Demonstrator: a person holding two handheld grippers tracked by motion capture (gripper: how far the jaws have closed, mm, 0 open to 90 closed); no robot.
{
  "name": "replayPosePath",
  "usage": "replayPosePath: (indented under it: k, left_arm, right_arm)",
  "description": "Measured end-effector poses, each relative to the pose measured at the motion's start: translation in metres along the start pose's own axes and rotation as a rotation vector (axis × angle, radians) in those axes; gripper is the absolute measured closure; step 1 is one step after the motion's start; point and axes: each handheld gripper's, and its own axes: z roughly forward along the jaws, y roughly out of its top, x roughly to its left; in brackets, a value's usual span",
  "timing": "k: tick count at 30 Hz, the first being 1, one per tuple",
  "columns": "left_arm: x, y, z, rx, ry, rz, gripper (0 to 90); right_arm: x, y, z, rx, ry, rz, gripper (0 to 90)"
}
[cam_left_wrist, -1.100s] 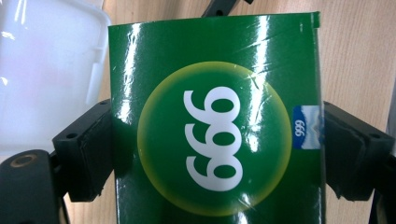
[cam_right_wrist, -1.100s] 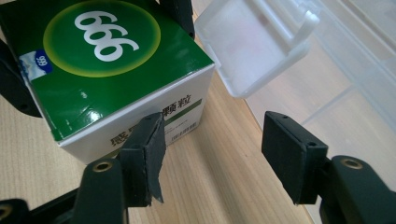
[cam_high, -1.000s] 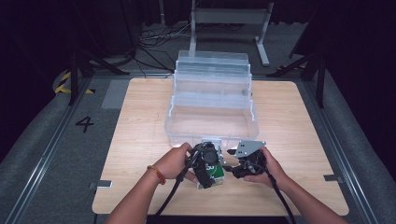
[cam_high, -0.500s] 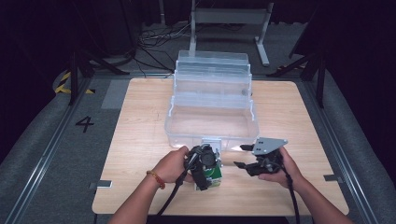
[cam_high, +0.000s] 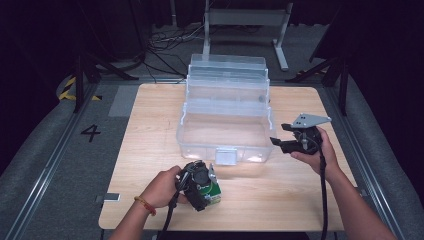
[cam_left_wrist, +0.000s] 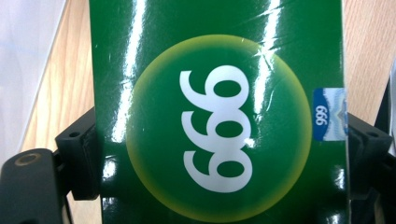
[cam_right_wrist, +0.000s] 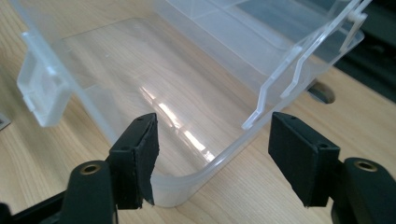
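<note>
On the left, our left hand-held gripper clenched a green box near the front of the table. Up close, we read "999" on the green box, too small to read from above. In the middle stood a clear plastic box, open. Our right hand-held gripper was released, its jaws just opening over that box's corner, with nothing between them.

Green box: glossy face with a yellow-edged disc bearing white "999", seen inverted; small blue "999" label at its right edge. Left gripper: black jaws pressed against both sides. Wooden worktop lay behind; clear plastic at upper left.
</note>
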Motion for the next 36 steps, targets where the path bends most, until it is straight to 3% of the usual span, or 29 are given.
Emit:
replayPosePath:
  k: [3,5,10,15,24,26,36]
  left_arm:
    - [0.000,-0.006,-0.001,-0.011,-0.003,-0.012,13.9]
    - [-0.001,-0.009,-0.001,-0.018,-0.002,-0.026,14.0]
    - [-0.002,-0.015,-0.003,0.009,-0.006,-0.009,14.0]
    - [-0.002,-0.017,-0.002,0.016,-0.008,-0.002,13.9]
    - [-0.002,-0.017,0.002,0.025,-0.004,-0.002,13.7]
    - [-0.003,-0.017,0.001,0.036,0.000,-0.001,13.6]
    - [-0.003,-0.019,0.004,0.025,-0.008,-0.023,13.7]
  right_arm:
    - [-0.007,0.001,0.014,0.041,-0.020,0.007,34.3]
    - [-0.010,0.001,0.022,0.054,0.000,0.034,34.3]
    - [-0.014,0.001,0.041,0.106,-0.011,0.031,34.4]
    - [-0.024,-0.006,0.054,0.147,0.002,0.078,34.0]
    - [-0.026,-0.007,0.058,0.154,0.068,0.097,39.8]
    - [-0.025,-0.006,0.058,0.163,0.061,0.085,40.6]
    - [-0.030,-0.012,0.053,0.159,0.070,0.117,45.5]
